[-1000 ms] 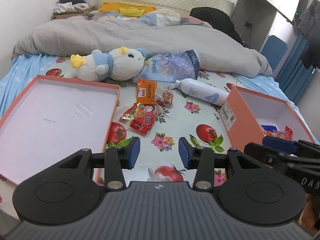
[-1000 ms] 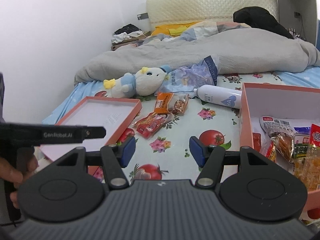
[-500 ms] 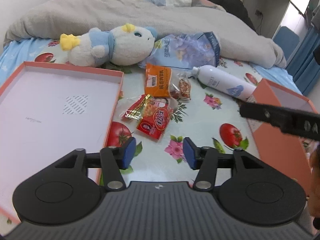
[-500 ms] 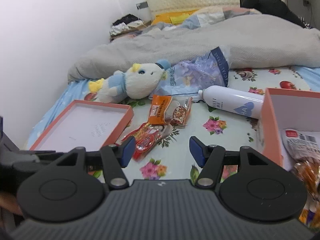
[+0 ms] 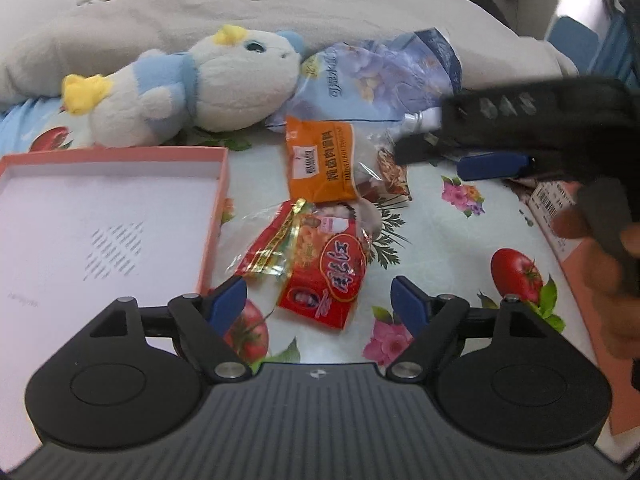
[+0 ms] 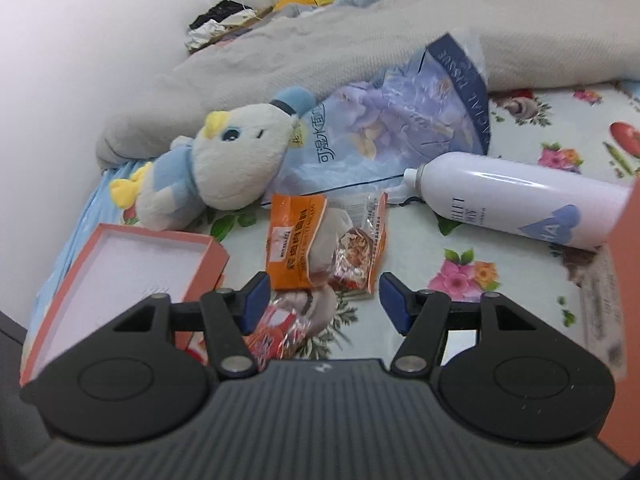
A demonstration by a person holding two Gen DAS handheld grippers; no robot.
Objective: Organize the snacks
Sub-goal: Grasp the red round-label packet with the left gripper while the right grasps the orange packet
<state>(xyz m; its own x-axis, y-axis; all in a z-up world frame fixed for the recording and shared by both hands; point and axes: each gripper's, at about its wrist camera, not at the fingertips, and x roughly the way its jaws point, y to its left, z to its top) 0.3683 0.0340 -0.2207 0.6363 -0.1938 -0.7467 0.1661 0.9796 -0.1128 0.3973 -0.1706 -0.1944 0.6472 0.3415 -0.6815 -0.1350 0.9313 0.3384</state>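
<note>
On the flowered sheet lie a red snack packet (image 5: 320, 272) and, beyond it, an orange snack packet (image 5: 320, 164) beside a clear packet with orange edges (image 6: 360, 248). My left gripper (image 5: 318, 306) hangs just above the red packet. Its jaws are opening and the pads touch nothing. My right gripper (image 6: 325, 302) hovers over the near edge of the orange packet (image 6: 292, 240). Its jaws are opening too, with nothing gripped. In the left wrist view the right gripper's blue pad (image 5: 492, 165) shows at the right, with a person's hand (image 5: 600, 248) on its handle.
An open orange lid (image 5: 216, 200) lies at the left and an orange box (image 6: 624, 240) at the right. A plush duck (image 5: 192, 88), a blue tissue pack (image 6: 400, 132) and a white bottle (image 6: 512, 208) lie behind the snacks. A grey duvet (image 5: 280, 12) fills the back.
Both grippers have moved forward and down toward the snack packets, and both jaws stand wider. The right gripper now crosses the right of the left wrist view.
</note>
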